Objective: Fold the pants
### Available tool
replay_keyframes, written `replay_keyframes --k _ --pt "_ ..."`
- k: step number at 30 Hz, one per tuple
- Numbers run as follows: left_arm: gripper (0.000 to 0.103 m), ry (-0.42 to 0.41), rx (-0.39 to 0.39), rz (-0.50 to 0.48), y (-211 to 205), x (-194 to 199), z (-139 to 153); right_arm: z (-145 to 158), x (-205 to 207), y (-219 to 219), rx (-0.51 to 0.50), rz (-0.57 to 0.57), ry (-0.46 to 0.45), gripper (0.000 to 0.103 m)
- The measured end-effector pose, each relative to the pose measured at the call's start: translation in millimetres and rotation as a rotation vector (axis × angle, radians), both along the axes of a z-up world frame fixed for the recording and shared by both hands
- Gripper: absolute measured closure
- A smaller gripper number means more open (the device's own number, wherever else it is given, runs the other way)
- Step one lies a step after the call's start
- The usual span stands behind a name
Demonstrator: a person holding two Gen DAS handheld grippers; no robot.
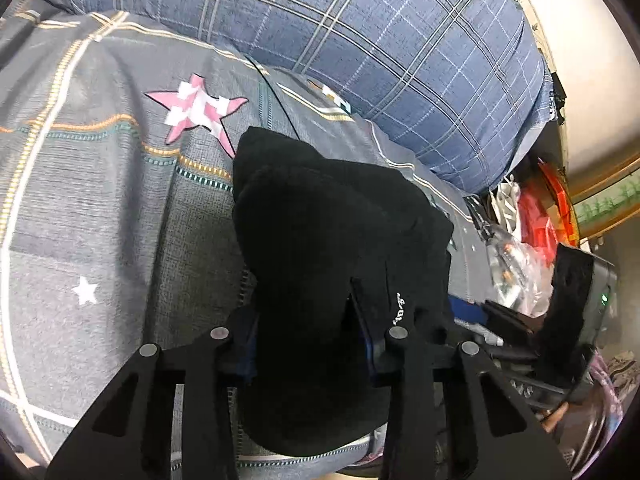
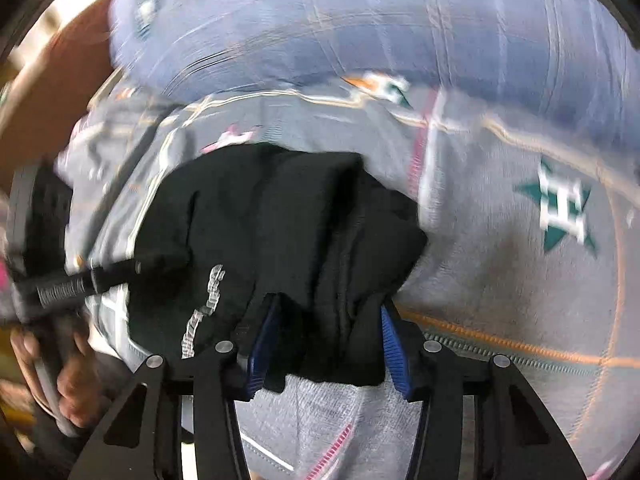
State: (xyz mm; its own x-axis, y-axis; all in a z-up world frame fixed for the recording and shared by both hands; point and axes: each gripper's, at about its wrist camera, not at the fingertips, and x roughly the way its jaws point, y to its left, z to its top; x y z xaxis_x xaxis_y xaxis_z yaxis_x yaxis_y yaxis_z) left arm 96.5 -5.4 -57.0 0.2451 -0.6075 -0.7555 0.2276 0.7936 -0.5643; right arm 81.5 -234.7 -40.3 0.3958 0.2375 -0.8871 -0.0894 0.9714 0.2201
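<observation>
Black pants [image 1: 320, 220] lie bunched on a grey bed cover [image 1: 100, 200] with star prints. My left gripper [image 1: 310, 340] is shut on the near part of the pants, and the black cloth fills the gap between its blue pads. In the blurred right wrist view, the pants [image 2: 260, 220] hang in folds from my right gripper [image 2: 326, 340], which is shut on their near edge. That edge is lifted clear of the bed cover [image 2: 500, 280]. White lettering shows on the cloth in both views.
A blue plaid quilt [image 1: 360, 40] is piled along the far side of the bed. Bags and red packaging [image 1: 532, 220] crowd the bed's right side. A person's hand [image 2: 68, 380] holds a handle at the left edge of the right wrist view.
</observation>
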Motion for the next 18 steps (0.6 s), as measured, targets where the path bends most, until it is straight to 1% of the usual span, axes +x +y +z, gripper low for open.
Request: replay_keyframes --k 2,3,5,7,8,10,11,12,13,14,15,16,18 --pt "0.068 0.012 -0.007 0.006 4.4 2.0 -2.5 -1.6 -3.4 5.1 0.008 0.006 0.012 0.053" --pt "0.068 0.018 -0.015 0.013 7.0 3.6 -3.1 -2.9 -2.2 4.7 0.035 0.013 0.02 0.051" --pt "0.067 0.025 -0.02 0.031 12.1 8.1 -6.3 -8.6 3.7 -3.8 0.133 -0.003 0.055 0.05" --pt "0.063 0.05 -0.016 0.034 11.8 10.7 -14.1 -21.4 11.0 -17.5 0.225 -0.028 0.11 0.045" --pt "0.059 0.06 -0.006 0.032 9.2 11.9 -17.7 -31.5 16.1 -23.9 0.253 -0.058 0.152 0.045" --pt "0.059 0.042 0.027 0.03 4.0 10.3 -17.9 -45.0 21.3 -33.9 0.331 -0.093 0.199 0.045" --pt "0.061 0.025 0.04 0.027 2.0 8.8 -15.8 -45.8 20.9 -34.8 0.341 -0.098 0.2 0.045" --pt "0.069 0.007 0.043 0.027 1.2 6.8 -12.5 -45.0 23.0 -31.5 0.325 -0.093 0.188 0.049" --pt "0.073 -0.02 0.038 0.022 1.2 4.1 -6.8 -39.8 21.8 -26.8 0.292 -0.081 0.161 0.057" --pt "0.078 -0.046 0.032 0.021 2.5 1.7 -2.0 -35.0 20.7 -23.0 0.265 -0.072 0.137 0.061" --pt "0.08 -0.082 0.013 0.024 4.7 -1.8 6.5 -27.1 18.0 -17.1 0.231 -0.055 0.103 0.068" --pt "0.08 -0.102 0.0 0.026 8.1 -3.4 11.0 -22.7 17.8 -13.4 0.22 -0.044 0.081 0.076" --pt "0.08 -0.165 -0.028 0.04 15.7 -8.0 23.9 -8.9 13.8 -8.8 0.216 -0.033 0.016 0.077"
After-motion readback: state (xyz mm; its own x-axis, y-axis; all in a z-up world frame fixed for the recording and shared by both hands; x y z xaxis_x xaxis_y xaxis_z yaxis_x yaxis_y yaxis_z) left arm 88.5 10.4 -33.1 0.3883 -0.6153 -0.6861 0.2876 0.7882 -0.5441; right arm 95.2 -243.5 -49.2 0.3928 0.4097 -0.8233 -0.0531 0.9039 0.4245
